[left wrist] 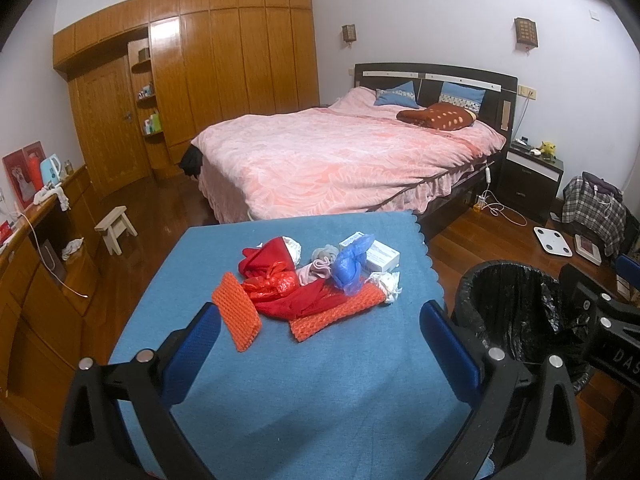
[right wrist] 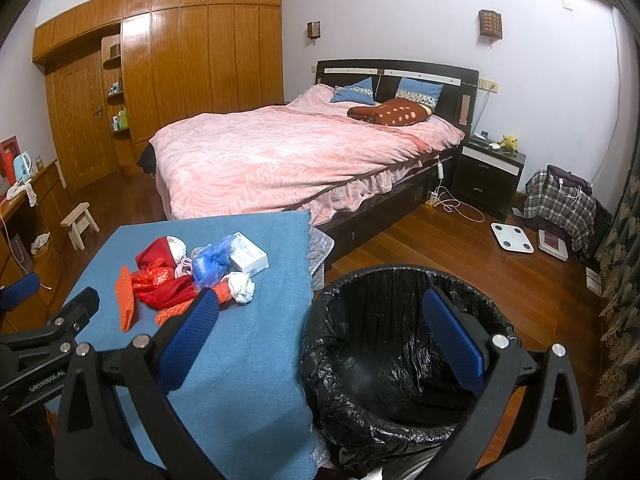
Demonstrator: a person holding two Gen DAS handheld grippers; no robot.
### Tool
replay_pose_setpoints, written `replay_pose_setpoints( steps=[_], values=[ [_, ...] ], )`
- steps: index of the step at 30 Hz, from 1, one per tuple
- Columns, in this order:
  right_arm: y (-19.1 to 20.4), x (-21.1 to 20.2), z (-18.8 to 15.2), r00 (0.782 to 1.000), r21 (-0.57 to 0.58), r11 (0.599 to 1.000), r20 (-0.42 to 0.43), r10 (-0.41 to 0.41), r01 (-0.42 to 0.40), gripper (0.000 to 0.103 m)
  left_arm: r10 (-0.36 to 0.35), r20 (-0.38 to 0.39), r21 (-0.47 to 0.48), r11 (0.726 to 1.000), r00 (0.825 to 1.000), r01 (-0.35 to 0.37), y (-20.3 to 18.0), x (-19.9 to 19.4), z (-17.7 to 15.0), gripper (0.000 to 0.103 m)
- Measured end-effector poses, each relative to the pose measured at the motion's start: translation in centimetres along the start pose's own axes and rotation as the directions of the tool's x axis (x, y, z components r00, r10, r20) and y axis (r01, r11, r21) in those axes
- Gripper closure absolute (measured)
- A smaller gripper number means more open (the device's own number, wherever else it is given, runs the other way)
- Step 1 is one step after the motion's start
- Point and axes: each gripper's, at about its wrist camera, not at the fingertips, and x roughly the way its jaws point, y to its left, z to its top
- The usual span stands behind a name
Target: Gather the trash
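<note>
Bedroom conditions are noted: a pink-quilted bed stands at the far side, and a table covered with a blue cloth occupies the near ground. A heap of trash is observed on the far half of the cloth, comprising orange foam netting, crumpled red plastic bags, a blue plastic bag, a white cardboard box and balled white tissue. A round bin lined with a black plastic bag stands on the floor just right of the table. The left gripper is held spread and empty, near side of the heap, apart from it. The right gripper is likewise spread and empty, above the bin's near rim. Nothing can be seen inside the bin from these views. Risk is judged as follows: the pieces overlap, so a pinch on one may drag others off the table edge; light film may slip from the pads.
</note>
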Motion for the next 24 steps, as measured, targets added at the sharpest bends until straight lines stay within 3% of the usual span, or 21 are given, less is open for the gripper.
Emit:
replay_pose_setpoints(
  steps=[24],
  values=[
    [0.40,0.54,0.04,1.000,-0.005,1.000,-0.005,0.005,-0.005,0.004,0.002,-0.007,-0.005,1.000,1.000,-0.002,-0.05,0.34,-0.56,0.005]
  ],
)
